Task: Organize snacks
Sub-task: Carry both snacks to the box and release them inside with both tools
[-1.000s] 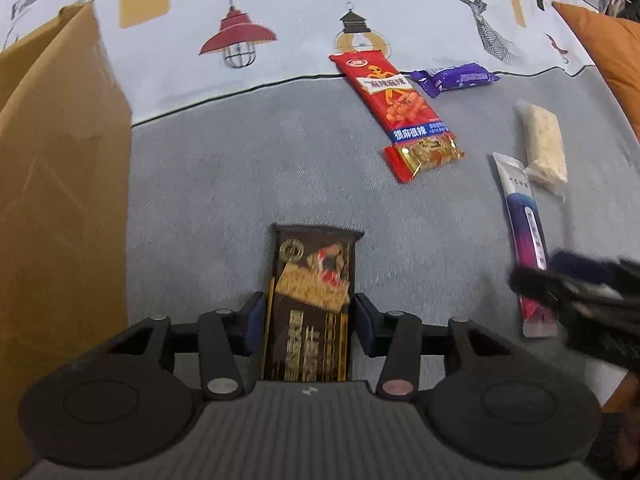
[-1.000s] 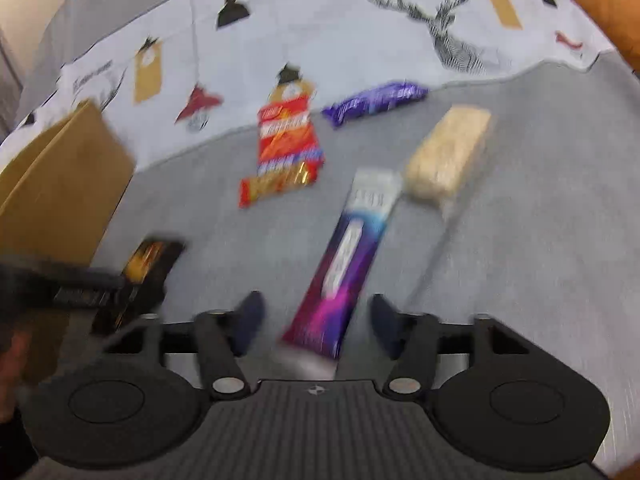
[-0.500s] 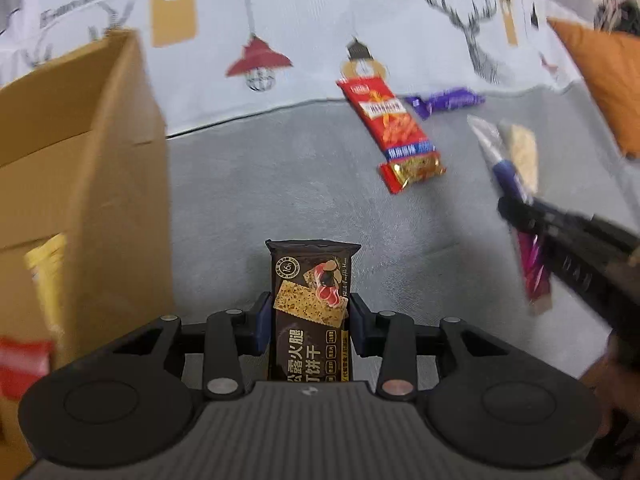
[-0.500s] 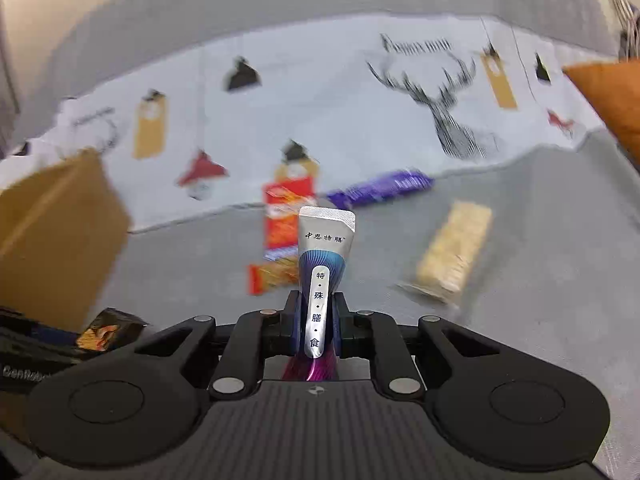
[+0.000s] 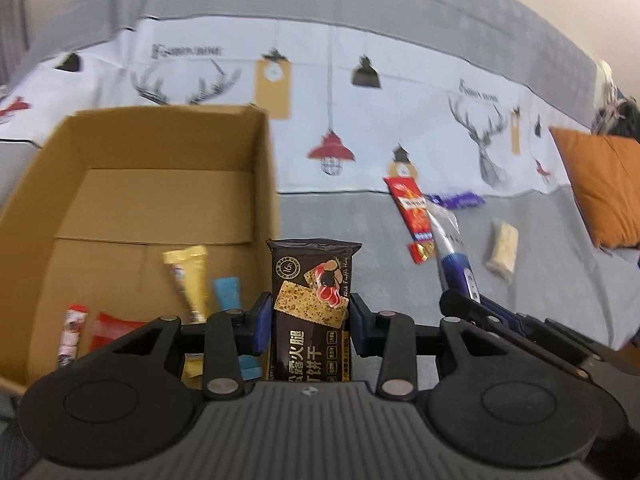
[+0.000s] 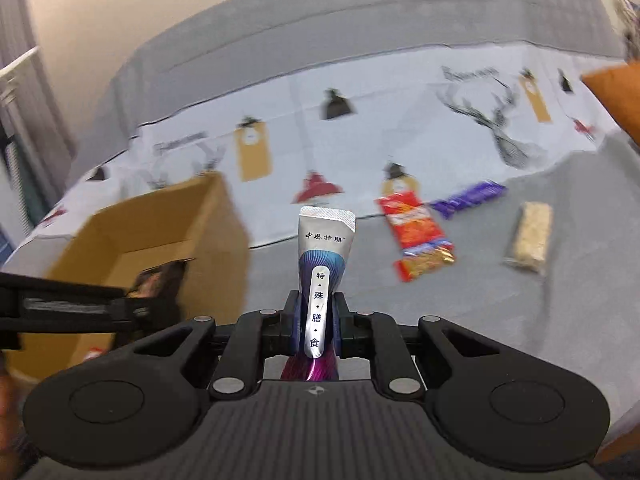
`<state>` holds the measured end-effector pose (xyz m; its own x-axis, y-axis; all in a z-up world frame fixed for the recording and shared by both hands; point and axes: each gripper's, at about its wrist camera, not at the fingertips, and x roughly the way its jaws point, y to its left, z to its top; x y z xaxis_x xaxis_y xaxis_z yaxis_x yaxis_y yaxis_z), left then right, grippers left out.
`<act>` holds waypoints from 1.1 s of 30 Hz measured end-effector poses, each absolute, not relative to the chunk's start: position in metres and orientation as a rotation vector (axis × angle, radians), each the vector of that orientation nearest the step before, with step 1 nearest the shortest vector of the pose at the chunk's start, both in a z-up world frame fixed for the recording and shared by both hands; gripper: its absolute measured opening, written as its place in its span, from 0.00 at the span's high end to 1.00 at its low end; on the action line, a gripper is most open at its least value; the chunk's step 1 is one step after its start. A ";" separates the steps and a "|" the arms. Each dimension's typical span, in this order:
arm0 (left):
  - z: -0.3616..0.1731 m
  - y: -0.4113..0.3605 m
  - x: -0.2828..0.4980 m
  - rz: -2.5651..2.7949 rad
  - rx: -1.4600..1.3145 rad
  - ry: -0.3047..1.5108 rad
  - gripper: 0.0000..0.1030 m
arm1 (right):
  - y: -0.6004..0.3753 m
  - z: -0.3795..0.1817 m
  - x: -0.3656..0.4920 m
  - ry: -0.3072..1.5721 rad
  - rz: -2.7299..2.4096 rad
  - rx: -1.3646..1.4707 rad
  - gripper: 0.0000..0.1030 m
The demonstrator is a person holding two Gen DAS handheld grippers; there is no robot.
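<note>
My left gripper is shut on a dark brown cracker pack, held upright beside the right wall of an open cardboard box. The box holds several snacks, among them a gold packet and a red one. My right gripper is shut on a silver and purple sachet, raised above the sofa seat; it also shows in the left wrist view. A red snack bag, a purple bar and a pale rice bar lie on the grey seat.
The seat is a grey sofa cushion with a white printed cloth over the backrest. An orange pillow lies at the right. The box stands at the left, with the left gripper in front of it.
Both grippers have lifted their snacks off the seat and moved left toward the box. The right gripper closed on the sachet. The box interior has come into view.
</note>
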<state>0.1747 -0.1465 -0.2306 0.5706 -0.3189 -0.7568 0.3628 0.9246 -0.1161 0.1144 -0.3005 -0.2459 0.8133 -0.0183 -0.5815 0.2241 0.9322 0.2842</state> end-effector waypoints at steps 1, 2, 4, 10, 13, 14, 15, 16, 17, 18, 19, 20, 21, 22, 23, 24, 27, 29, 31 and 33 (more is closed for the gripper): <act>-0.227 -0.141 0.172 -0.397 0.037 0.872 0.58 | -0.291 -0.239 0.115 0.605 -0.120 0.332 0.85; -0.223 -0.135 0.169 -0.400 0.021 0.867 0.58 | -0.281 -0.230 0.116 0.598 -0.108 0.312 0.85; -0.212 -0.123 0.167 -0.387 0.010 0.837 0.58 | -0.269 -0.214 0.116 0.582 -0.105 0.301 0.85; -0.152 -0.072 0.168 -0.376 -0.112 0.729 0.58 | -0.233 -0.166 0.116 0.497 -0.044 0.239 0.85; -0.120 -0.060 0.156 -0.364 -0.081 0.622 0.58 | -0.214 -0.145 0.112 0.431 -0.021 0.196 0.85; -0.114 -0.057 0.155 -0.353 -0.077 0.604 0.58 | -0.208 -0.139 0.112 0.413 -0.011 0.192 0.85; -0.110 -0.052 0.155 -0.347 -0.082 0.596 0.58 | -0.205 -0.135 0.112 0.402 0.000 0.198 0.85; -0.108 -0.047 0.155 -0.340 -0.088 0.592 0.58 | -0.202 -0.132 0.113 0.396 0.009 0.201 0.85; -0.108 -0.043 0.156 -0.331 -0.085 0.586 0.58 | -0.198 -0.130 0.114 0.390 0.018 0.197 0.85; -0.111 -0.040 0.158 -0.316 -0.072 0.582 0.58 | -0.192 -0.130 0.117 0.389 0.030 0.184 0.85; -0.117 -0.037 0.161 -0.303 -0.058 0.586 0.58 | -0.187 -0.131 0.119 0.391 0.042 0.170 0.85; -0.123 -0.033 0.164 -0.298 -0.058 0.603 0.58 | -0.182 -0.134 0.123 0.397 0.051 0.159 0.85; -0.130 -0.027 0.169 -0.296 -0.073 0.625 0.58 | -0.179 -0.138 0.125 0.406 0.057 0.155 0.85; -0.138 -0.021 0.172 -0.289 -0.086 0.645 0.58 | -0.176 -0.143 0.128 0.421 0.061 0.155 0.85; -0.147 -0.018 0.177 -0.275 -0.085 0.662 0.58 | -0.173 -0.149 0.132 0.435 0.064 0.153 0.85; -0.155 -0.015 0.182 -0.261 -0.078 0.676 0.58 | -0.169 -0.155 0.135 0.453 0.070 0.146 0.85; -0.180 -0.005 0.193 -0.239 -0.078 0.723 0.58 | -0.161 -0.173 0.143 0.495 0.071 0.138 0.85; -0.196 -0.003 0.205 -0.230 -0.067 0.767 0.58 | -0.159 -0.184 0.153 0.532 0.080 0.164 0.85; -0.208 -0.001 0.212 -0.218 -0.054 0.798 0.58 | -0.157 -0.194 0.163 0.561 0.089 0.187 0.85; -0.213 0.001 0.214 -0.173 -0.048 0.811 0.42 | -0.157 -0.200 0.174 0.595 0.105 0.223 0.83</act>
